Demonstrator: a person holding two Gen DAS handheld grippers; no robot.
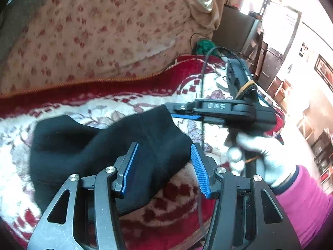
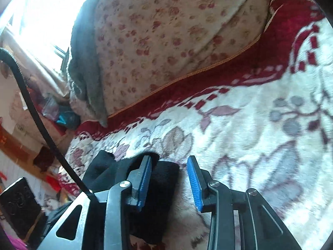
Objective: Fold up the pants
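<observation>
**One pair of black pants, two tools, on a red-and-cream blanket**

Counted: one pair of black knit fabric pants (image 1: 100,152), bunched and partly folded; two two-finger tools with blue ribbed pads; one white-gloved hand (image 1: 256,152) with a pink sleeve, gripping the handle of the right tool (image 1: 183,111).

Left tool (image 1: 164,166): fingers spread apart above the pants, nothing between the pads. Right tool (image 2: 169,182) in its own view: fingers likewise spread apart, the left finger (image 2: 143,179) over a ribbed edge of the pants (image 2: 145,198), the other finger over bare blanket; contact with the cloth cannot be told. In the left wrist view, seen side-on just beside the upper right corner of the pants, tips pointing at the cloth.

Pants lying with the long axis running from lower left to upper right in the left wrist view, one lobe rising at the far left, a seam line down the middle under the left tool.

Surface: a plush blanket (image 1: 116,106) on a bed, cream with mauve flowers and a deep red border. Beyond the pants, a cream quilt with small red blossoms (image 1: 87,33), heaped up, orange piping along its edge. Beside that quilt, a grey fleece (image 2: 87,66). A black cable (image 2: 37,112) left of the pants. Room beyond: bright window glare, wooden furniture, blurred.
</observation>
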